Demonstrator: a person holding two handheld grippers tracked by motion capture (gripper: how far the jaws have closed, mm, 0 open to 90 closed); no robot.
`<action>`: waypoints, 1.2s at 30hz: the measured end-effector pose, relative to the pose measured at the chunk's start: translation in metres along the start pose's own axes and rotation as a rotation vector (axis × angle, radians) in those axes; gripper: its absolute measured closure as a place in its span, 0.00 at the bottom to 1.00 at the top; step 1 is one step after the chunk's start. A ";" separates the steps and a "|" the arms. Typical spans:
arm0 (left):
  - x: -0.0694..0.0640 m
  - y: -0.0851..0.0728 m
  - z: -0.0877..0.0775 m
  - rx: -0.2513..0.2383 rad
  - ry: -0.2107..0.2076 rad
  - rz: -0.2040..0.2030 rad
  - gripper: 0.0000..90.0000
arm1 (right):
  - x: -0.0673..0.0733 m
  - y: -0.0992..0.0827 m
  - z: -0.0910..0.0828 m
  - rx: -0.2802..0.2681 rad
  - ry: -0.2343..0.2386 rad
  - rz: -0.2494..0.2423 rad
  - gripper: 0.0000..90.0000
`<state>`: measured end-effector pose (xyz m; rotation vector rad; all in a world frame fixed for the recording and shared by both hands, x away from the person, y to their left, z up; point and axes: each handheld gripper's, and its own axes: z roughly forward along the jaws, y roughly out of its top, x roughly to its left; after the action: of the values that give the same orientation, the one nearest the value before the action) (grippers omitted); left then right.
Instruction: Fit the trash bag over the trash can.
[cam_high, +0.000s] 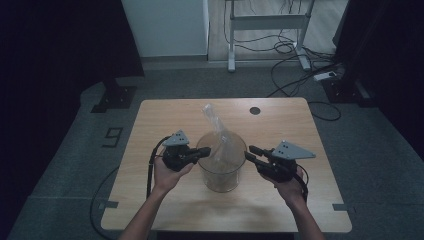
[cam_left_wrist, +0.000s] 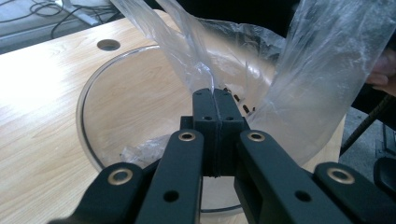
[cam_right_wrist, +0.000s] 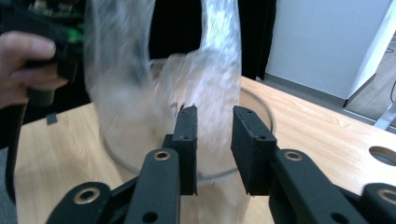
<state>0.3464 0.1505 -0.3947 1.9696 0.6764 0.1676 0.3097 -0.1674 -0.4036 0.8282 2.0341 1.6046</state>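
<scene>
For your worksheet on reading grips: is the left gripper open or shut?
Shut. In the left gripper view, the left gripper has its jaws pressed together, pinching the clear plastic bag over the glass jar.

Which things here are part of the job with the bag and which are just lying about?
In the job:
clear plastic bag, standing up out of the container
clear round container on the wooden table
left gripper, shut on the bag's edge
right gripper, jaws apart at the container's rim

Just lying about:
cables on the floor
power strip
white desk frame
</scene>
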 end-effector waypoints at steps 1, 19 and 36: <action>0.000 0.001 0.001 0.000 -0.002 0.003 1.00 | 0.000 0.003 0.003 0.003 -0.004 0.002 0.72; -0.002 0.000 -0.001 -0.006 0.005 0.005 1.00 | 0.020 0.014 0.038 0.097 0.074 0.007 0.66; -0.007 -0.006 -0.008 -0.021 0.043 0.033 1.00 | 0.023 0.000 0.034 0.169 0.059 -0.082 1.00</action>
<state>0.3353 0.1553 -0.3951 1.9628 0.6672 0.2371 0.3149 -0.1269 -0.4109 0.7528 2.2398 1.4441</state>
